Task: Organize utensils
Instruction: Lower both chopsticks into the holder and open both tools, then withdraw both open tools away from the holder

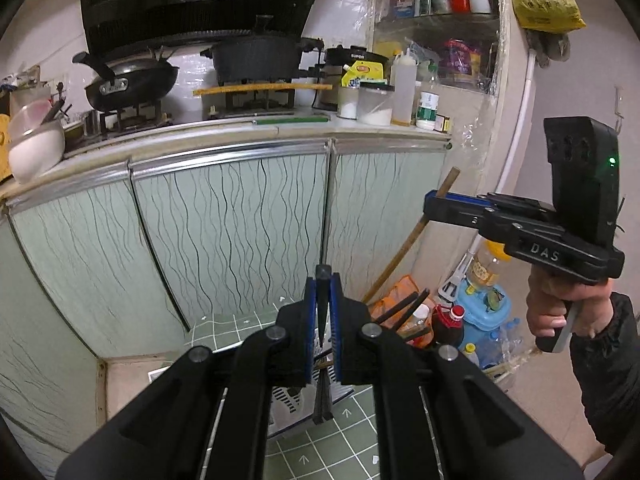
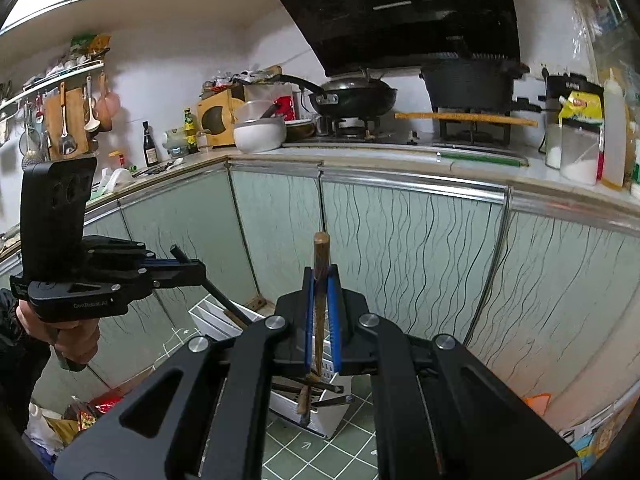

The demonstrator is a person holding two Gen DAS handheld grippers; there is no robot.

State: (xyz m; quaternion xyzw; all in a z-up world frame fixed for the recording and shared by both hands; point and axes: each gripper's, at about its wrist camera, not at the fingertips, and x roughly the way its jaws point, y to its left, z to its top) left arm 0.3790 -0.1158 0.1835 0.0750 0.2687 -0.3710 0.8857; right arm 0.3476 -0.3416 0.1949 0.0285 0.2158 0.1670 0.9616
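Each gripper grips a chopstick upright, held over the green tiled floor in front of the cabinet doors. The left gripper (image 1: 322, 312) is clenched on a black chopstick (image 1: 322, 280), square-cut and smooth; it looks slippery, light and stiff. The right gripper (image 2: 321, 312) clamps a brown wooden chopstick (image 2: 320, 256), rounder and matte, likely easier to keep. Both are pinched near the middle, which should keep them from swinging. Below stands a white slotted plastic holder (image 2: 320, 420) with more sticks lying in it. Beyond, the desk (image 2: 360, 158) carries a black wok (image 2: 356, 96).
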